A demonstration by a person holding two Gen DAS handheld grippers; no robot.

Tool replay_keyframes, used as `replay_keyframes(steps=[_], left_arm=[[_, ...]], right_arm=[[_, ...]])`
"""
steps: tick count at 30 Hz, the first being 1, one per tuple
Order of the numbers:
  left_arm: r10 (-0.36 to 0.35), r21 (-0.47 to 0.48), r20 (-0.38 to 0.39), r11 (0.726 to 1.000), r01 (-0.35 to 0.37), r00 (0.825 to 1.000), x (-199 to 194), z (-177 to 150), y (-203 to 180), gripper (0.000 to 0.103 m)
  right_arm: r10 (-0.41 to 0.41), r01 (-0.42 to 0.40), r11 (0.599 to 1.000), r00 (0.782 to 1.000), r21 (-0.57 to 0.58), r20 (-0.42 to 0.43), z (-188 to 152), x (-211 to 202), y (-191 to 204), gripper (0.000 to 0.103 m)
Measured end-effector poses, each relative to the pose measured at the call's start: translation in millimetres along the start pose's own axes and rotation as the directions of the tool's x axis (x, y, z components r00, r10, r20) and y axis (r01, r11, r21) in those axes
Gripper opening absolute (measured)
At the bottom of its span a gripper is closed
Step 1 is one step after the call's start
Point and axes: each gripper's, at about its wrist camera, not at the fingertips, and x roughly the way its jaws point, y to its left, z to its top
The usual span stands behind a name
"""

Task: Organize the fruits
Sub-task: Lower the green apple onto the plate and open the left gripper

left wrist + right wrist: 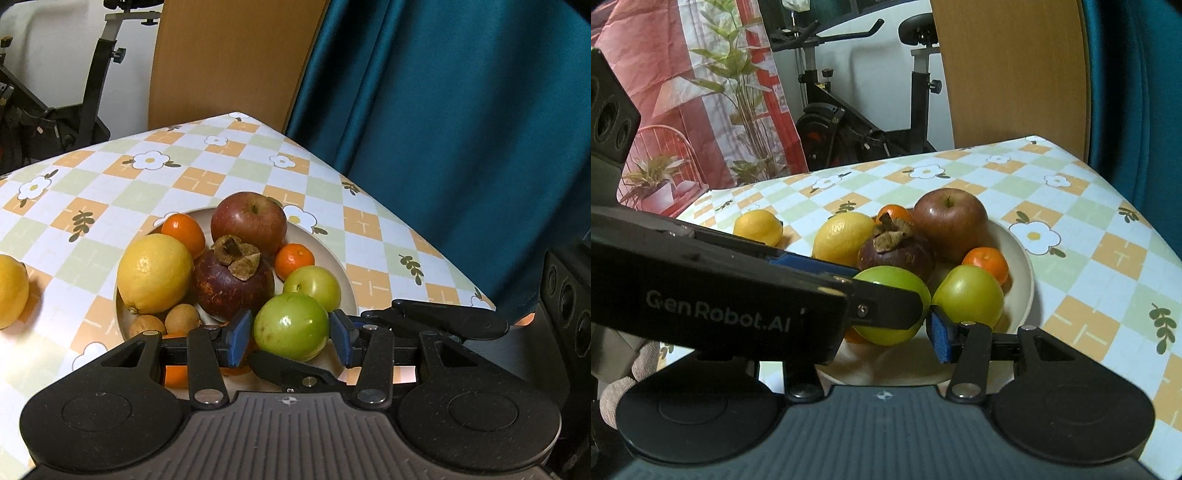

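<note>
Large green fruit (291, 326) sits at near edge of cream plate (338, 271) on checked worktop (207, 162), w/ smaller green one, apple, lemon, mangosteen, mandarins.

L gripper (291, 334): fingers apart, blue pads flank the fruit, slight gaps each side, not clamped.

R gripper (886, 325): one pad visible beside same fruit; other hidden, so grip cannot be told.

Handling (est.): smooth, glossy, round, firm; prob. slippery. Take across widest girth.

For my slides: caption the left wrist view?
Left claw straddles a green fruit at the plate edge, beside a mangosteen, lemon and apple.
</note>
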Motion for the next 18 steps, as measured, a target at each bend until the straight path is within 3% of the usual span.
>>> replay_keyframes(steps=[18], left_arm=[[0.019, 0.006, 0.024, 1.000, -0.019, 1.000, -1.9, -7.1, -2.2, 0.050]], right_arm=[[-0.016, 0.016, 1.000, 1.000, 0.017, -0.027, -3.3, 6.6, -2.7, 0.051]])
